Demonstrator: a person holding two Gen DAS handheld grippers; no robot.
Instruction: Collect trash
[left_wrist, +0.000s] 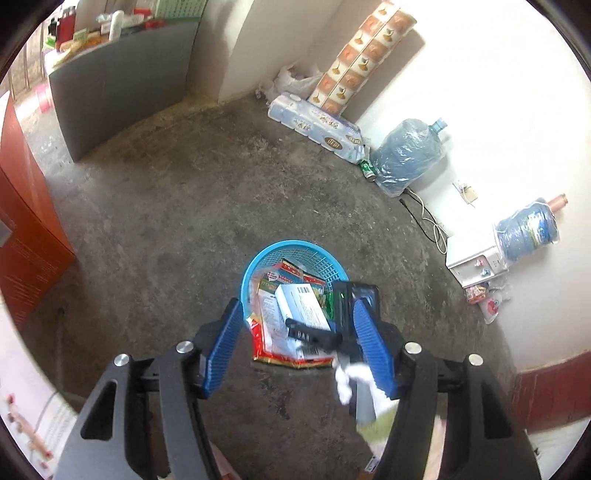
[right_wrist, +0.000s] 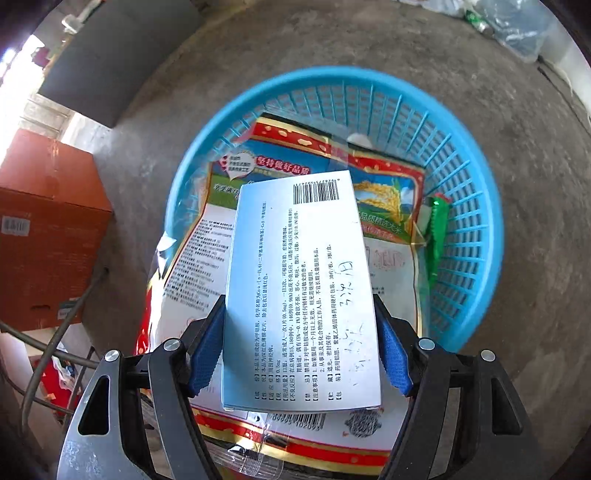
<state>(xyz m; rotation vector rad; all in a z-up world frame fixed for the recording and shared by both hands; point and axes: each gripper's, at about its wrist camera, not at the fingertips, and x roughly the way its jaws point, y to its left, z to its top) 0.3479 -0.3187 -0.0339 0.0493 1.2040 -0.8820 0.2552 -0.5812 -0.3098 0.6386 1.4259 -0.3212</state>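
A blue plastic basket (left_wrist: 255, 266) stands on the concrete floor and holds a red rice bag (left_wrist: 271, 354) and a green wrapper. In the right wrist view the basket (right_wrist: 476, 206) fills the frame. My right gripper (right_wrist: 301, 354) is shut on a pale blue medicine box (right_wrist: 299, 280) and holds it over the rice bag (right_wrist: 295, 162) and the basket. A green wrapper (right_wrist: 436, 232) lies at the basket's right wall. My left gripper (left_wrist: 295, 347) is open above the basket's near side. The right gripper with the box (left_wrist: 303, 306) shows between its fingers. A white crumpled thing (left_wrist: 354, 376) is by the left gripper's right finger.
An orange-brown cabinet (left_wrist: 22, 221) stands left, a grey counter (left_wrist: 122, 85) at the back. Along the right wall lie a tissue-roll pack (left_wrist: 314, 125), a bagged water jug (left_wrist: 406, 155), a green can (left_wrist: 367, 170), a white box (left_wrist: 476, 258) and cables. An orange carton (right_wrist: 48, 229) is left of the basket.
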